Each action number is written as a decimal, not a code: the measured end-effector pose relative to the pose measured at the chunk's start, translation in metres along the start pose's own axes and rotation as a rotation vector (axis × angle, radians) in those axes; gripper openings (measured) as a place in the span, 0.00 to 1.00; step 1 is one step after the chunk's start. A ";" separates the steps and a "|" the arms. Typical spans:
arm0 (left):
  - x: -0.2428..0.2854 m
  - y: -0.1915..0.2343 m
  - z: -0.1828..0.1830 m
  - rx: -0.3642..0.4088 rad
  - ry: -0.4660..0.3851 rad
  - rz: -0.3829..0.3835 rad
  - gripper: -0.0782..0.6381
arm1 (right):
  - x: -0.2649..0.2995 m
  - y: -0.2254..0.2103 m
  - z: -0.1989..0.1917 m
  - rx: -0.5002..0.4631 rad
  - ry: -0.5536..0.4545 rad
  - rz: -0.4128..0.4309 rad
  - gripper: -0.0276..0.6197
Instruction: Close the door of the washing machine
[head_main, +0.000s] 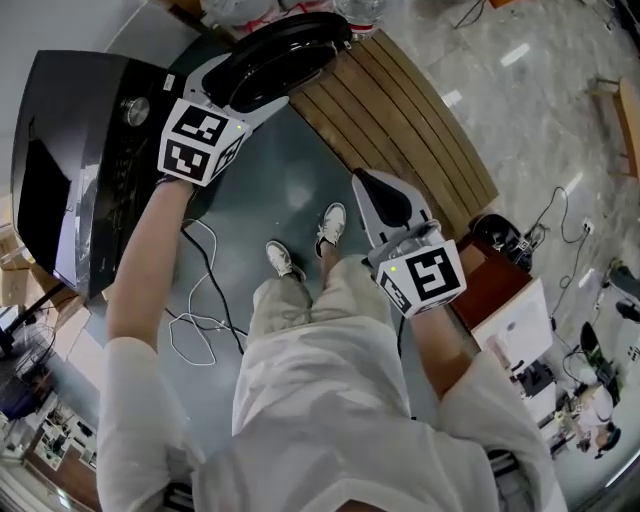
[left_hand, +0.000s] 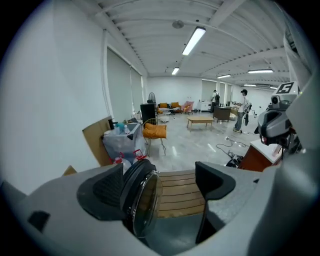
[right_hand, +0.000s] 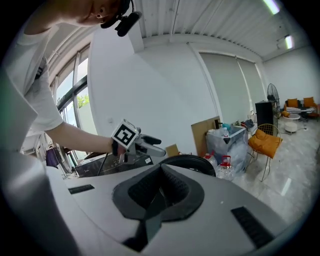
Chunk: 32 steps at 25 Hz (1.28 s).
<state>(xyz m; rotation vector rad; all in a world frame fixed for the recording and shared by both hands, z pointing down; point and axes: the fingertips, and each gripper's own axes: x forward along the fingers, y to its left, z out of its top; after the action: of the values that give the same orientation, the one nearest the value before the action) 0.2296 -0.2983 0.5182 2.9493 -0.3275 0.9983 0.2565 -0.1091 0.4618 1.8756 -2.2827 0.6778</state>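
1. Head view: the washing machine (head_main: 80, 150) stands at the person's left with its dark top facing up. Its round door (head_main: 280, 55) is swung out from the machine's front edge, well away from the drum opening. The task is therefore not done; I judge it to be at its very start.
2. The left gripper (head_main: 240, 90) reaches out to the door's free edge. In the left gripper view its jaws are spread wide with the door's rim between them. The black rim and glass bowl lie against the left jaw's pad, and the right jaw stands apart from them. So the tool is unclenched and clamps nothing, which reads as contact for a push and not a grasp.
3. The right gripper (right_hand: 160, 195) has its jaws pressed together on nothing, as the right gripper view shows. In the head view it hangs in front of the person's legs, well apart from the door, and takes no part.
4. A wooden slatted platform (head_main: 400, 110) lies on the floor just beyond the door, and a cable (head_main: 200, 330) trails on the floor near the machine's front.
5. What is left, by my judgement, is the whole swing: pushing the door round to the machine's front until it latches. The opening and the latch are hidden under the machine's top, so I cannot tell how far the door must travel.
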 end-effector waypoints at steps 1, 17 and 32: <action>0.013 0.005 0.000 0.011 0.019 -0.008 0.71 | 0.002 -0.003 -0.006 0.007 0.009 0.004 0.04; 0.164 0.078 -0.051 0.375 0.441 -0.099 0.71 | 0.005 -0.030 -0.042 0.083 0.007 0.030 0.04; 0.242 0.067 -0.081 0.463 0.554 -0.210 0.71 | 0.000 -0.061 -0.078 0.197 0.036 -0.030 0.04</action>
<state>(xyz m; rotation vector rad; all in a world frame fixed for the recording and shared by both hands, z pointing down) 0.3548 -0.4046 0.7245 2.7863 0.2532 1.9959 0.2999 -0.0863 0.5482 1.9566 -2.2334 0.9561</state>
